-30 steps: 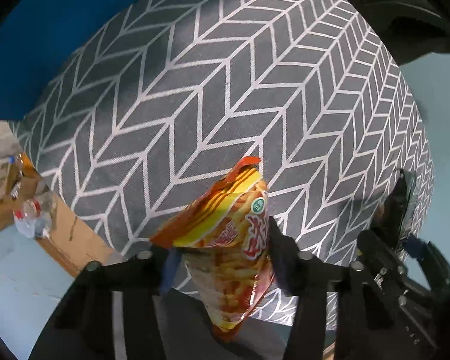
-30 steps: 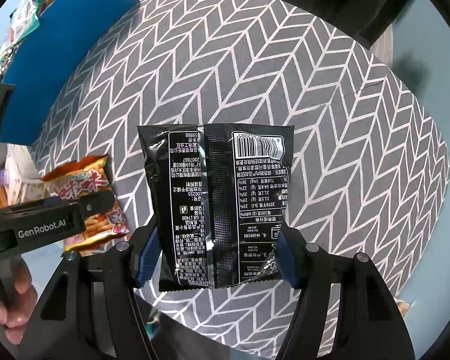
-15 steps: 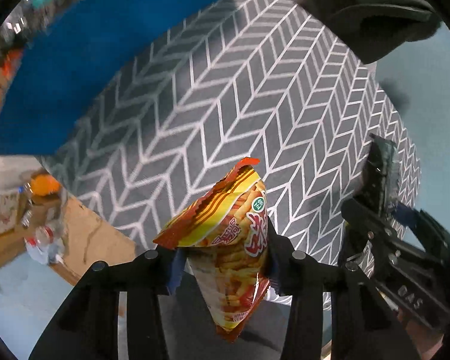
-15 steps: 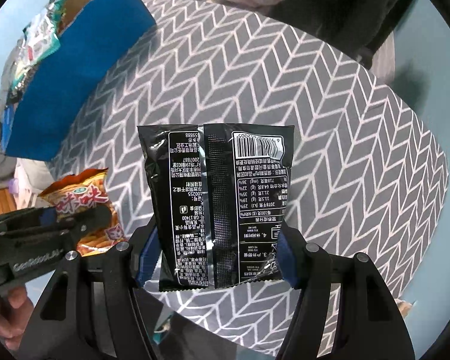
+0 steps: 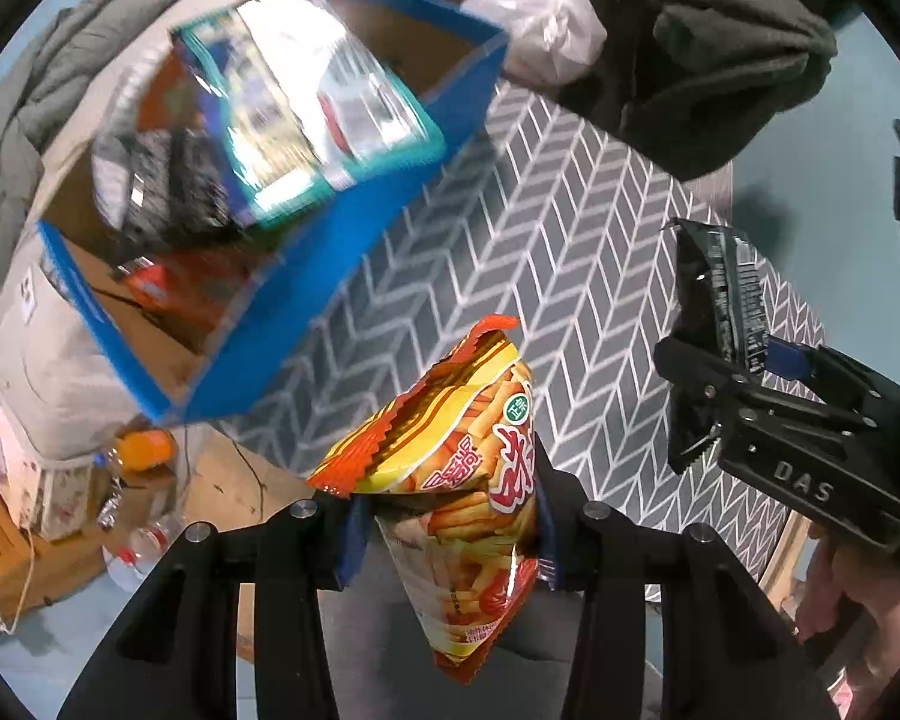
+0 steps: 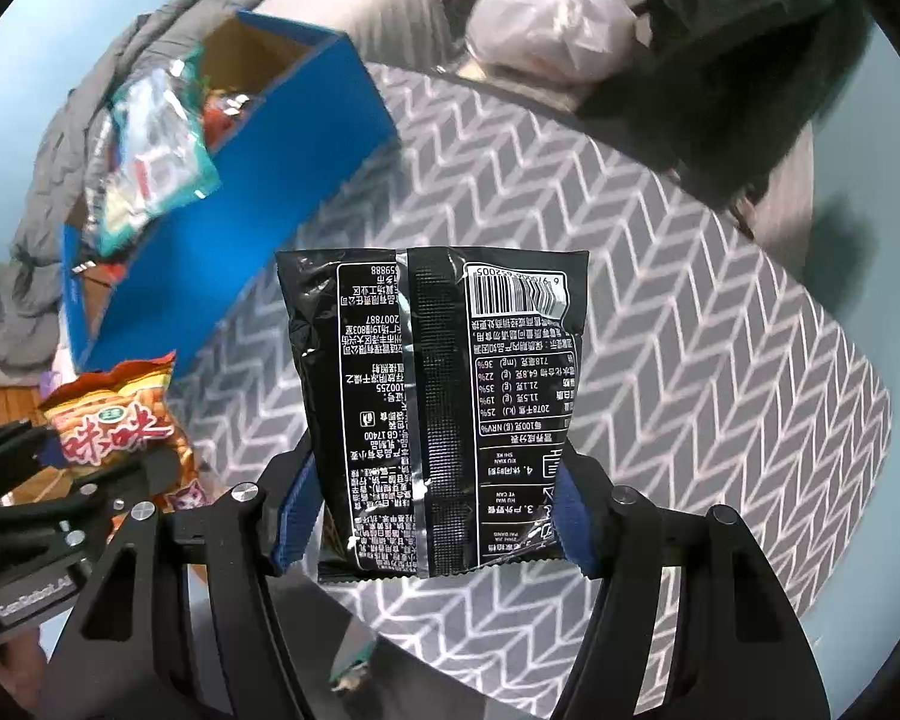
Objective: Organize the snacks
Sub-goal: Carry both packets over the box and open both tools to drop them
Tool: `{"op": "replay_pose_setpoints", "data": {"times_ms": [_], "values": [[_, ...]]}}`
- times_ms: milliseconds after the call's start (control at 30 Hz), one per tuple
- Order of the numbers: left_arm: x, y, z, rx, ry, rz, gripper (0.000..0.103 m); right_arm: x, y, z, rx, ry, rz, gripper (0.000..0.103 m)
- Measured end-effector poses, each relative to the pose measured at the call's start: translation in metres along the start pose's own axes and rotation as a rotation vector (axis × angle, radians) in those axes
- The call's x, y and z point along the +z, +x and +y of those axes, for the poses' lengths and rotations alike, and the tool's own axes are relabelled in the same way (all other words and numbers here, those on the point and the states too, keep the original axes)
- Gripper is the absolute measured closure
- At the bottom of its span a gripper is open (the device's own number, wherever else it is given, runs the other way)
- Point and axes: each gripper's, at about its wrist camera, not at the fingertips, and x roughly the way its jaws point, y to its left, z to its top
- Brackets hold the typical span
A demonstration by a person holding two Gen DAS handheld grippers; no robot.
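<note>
My left gripper (image 5: pixel 447 531) is shut on an orange and yellow snack bag (image 5: pixel 462 480), held in the air over the near edge of the grey chevron-patterned table (image 5: pixel 570 252). My right gripper (image 6: pixel 432 522) is shut on a black snack bag (image 6: pixel 432 396) with white print, held above the same table (image 6: pixel 690 360). A blue cardboard box (image 5: pixel 354 240) stands at the table's left, with several snack packets inside; a teal packet (image 5: pixel 306 114) lies on top. The box also shows in the right wrist view (image 6: pixel 258 204). Each gripper shows in the other's view, the right one (image 5: pixel 750 396) and the left one (image 6: pixel 90 480).
A white plastic bag (image 5: pixel 540 30) and dark clothing (image 5: pixel 732 60) lie at the table's far edge. Grey bedding (image 6: pixel 90 150) lies behind the box. Bottles (image 5: pixel 144 450) and clutter sit on the floor at lower left.
Both views have tilted up and toward the blue box, which now shows its open top and contents. Both grippers keep hold of their bags.
</note>
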Motion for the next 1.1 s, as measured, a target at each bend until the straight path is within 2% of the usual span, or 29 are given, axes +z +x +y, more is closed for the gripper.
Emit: {"op": "replay_pose_setpoints", "data": {"times_ms": [333, 767, 1100], "values": [[0.031, -0.033, 0.036, 0.030, -0.034, -0.064, 0.058, 0.050, -0.011, 0.048, 0.027, -0.072, -0.056, 0.037], [0.074, -0.039, 0.099, 0.050, -0.114, -0.105, 0.058, 0.122, -0.004, 0.097, 0.040, -0.160, -0.090, 0.037], [0.107, -0.022, 0.142, 0.081, -0.163, -0.109, 0.058, 0.164, 0.034, 0.142, 0.055, -0.217, -0.031, 0.037]]}}
